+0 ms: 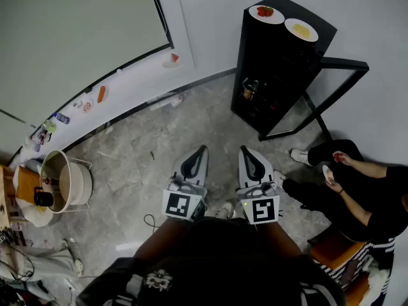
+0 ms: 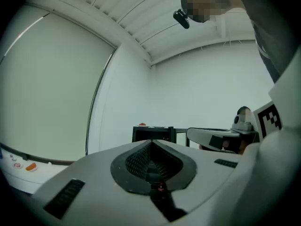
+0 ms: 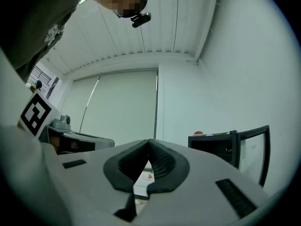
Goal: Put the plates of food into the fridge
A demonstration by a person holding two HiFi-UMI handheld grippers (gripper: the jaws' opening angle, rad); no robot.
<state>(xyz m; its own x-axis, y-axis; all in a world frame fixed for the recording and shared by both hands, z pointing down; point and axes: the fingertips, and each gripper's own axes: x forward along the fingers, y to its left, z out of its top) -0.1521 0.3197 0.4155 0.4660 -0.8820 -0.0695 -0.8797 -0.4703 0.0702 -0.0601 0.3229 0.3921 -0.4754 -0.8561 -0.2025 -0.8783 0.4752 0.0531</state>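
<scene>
Plates of food, two of them, sat side by side on top of the fridge (image 1: pixel 274 69). One plate (image 1: pixel 266 13) carried something red and the other (image 1: pixel 301 29) something yellow. Neither was inside, so the task looked barely begun. The top seemed to serve as a staging spot, at a height the jaws could reach from the front.

The fridge door (image 1: pixel 344 64) stood swung out to the right, leaving the shelves exposed. That probably spared the person from working a handle with a plate in the grip. Some items showed on the shelves, too dark to name.

The left gripper (image 1: pixel 202 150) and the right gripper (image 1: pixel 245 152) were held close together in front of the person's body, well apart from the fridge. Both sets of jaws were closed tip to tip with nothing between the pads. Both pointed roughly toward the fridge, which appeared beyond the jaws in each gripper view. It read as a ready pose before the approach; the jaws would have to open before taking a plate rim.

A seated person (image 1: pixel 357 190) was just right of the open door, so a wide swing on that side could clip them.
</scene>
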